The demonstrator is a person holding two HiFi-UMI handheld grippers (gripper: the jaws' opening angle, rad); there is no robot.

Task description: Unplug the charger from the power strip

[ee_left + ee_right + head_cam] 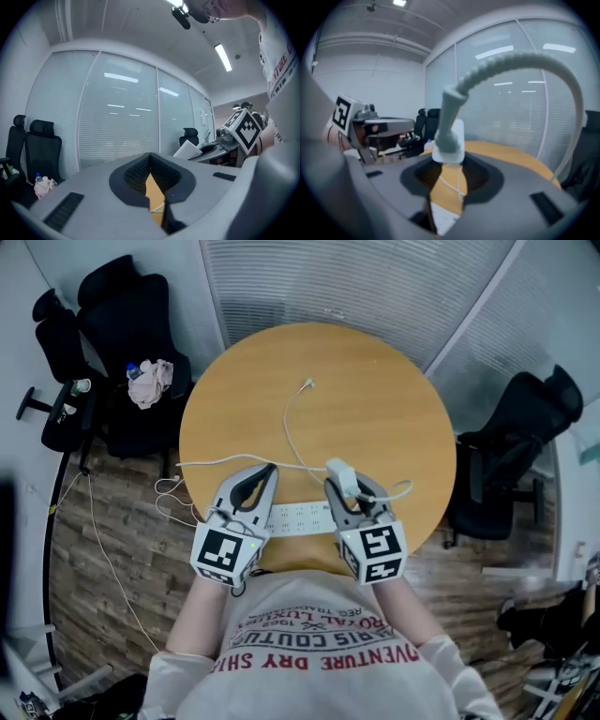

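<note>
My right gripper [345,486] is shut on the white charger [339,474] and holds it up, clear of the white power strip [300,517] that lies on the round wooden table [375,418]. In the right gripper view the charger [451,136] sits between the jaw tips, its thick cable [525,61] arching overhead, and the strip [443,218] shows below. The charger's thin white cable [291,423] trails across the table. My left gripper [270,470] hovers beside the strip's left part, jaws together and empty. In its own view it [150,157] faces level toward the glass wall.
Black office chairs stand at the left [122,343] and the right [525,437] of the table. The left chair carries a crumpled cloth and a bottle [150,381]. The strip's cord [187,465] runs off the table's left edge to loops on the wooden floor [169,498].
</note>
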